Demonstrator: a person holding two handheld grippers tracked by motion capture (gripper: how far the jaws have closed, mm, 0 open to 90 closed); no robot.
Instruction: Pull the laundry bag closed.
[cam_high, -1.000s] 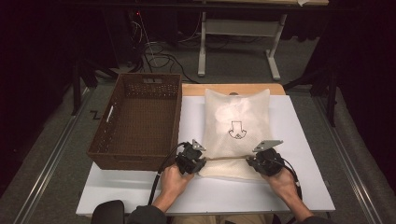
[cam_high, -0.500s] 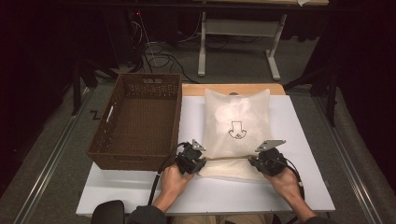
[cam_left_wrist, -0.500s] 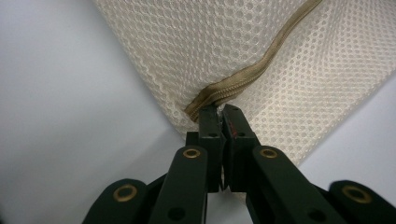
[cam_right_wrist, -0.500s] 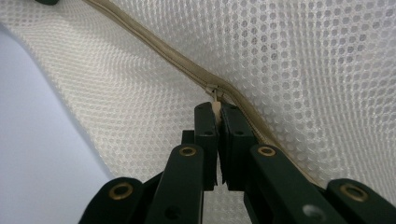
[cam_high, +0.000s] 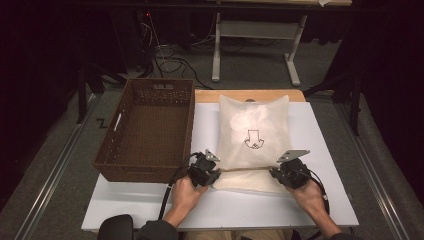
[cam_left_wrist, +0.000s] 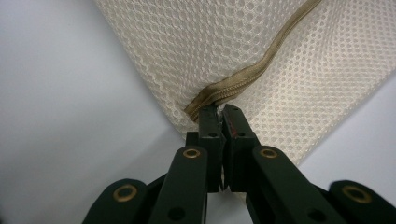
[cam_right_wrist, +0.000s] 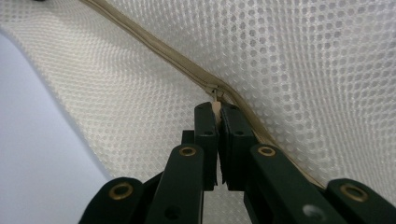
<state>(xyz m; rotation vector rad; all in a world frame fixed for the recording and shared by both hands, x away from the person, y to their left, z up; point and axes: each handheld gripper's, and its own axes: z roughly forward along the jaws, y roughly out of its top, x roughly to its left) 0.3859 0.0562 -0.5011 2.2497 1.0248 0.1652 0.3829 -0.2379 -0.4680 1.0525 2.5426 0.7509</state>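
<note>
A cream mesh bag (cam_high: 254, 130) with a small black print lies flat on the white table (cam_high: 150, 200), its tan zipper (cam_high: 245, 169) running across near the front edge. My left gripper (cam_high: 215, 173) is at the zipper's left end. In the left gripper view the gripper (cam_left_wrist: 219, 112) is shut on the end of the tan zipper (cam_left_wrist: 254, 74) at the corner of the mesh bag (cam_left_wrist: 224, 37). My right gripper (cam_high: 275, 173) is at the zipper's right end. In the right gripper view the gripper (cam_right_wrist: 217, 110) is shut on the zipper pull, on the tan zipper (cam_right_wrist: 159, 49) that crosses the mesh bag (cam_right_wrist: 303, 56).
A brown wicker basket (cam_high: 110, 150) stands on the table's left part, close to my left hand. A wooden board (cam_high: 210, 95) lies behind the bag. Beyond the table are a white metal stand (cam_high: 250, 30) and cables on the floor.
</note>
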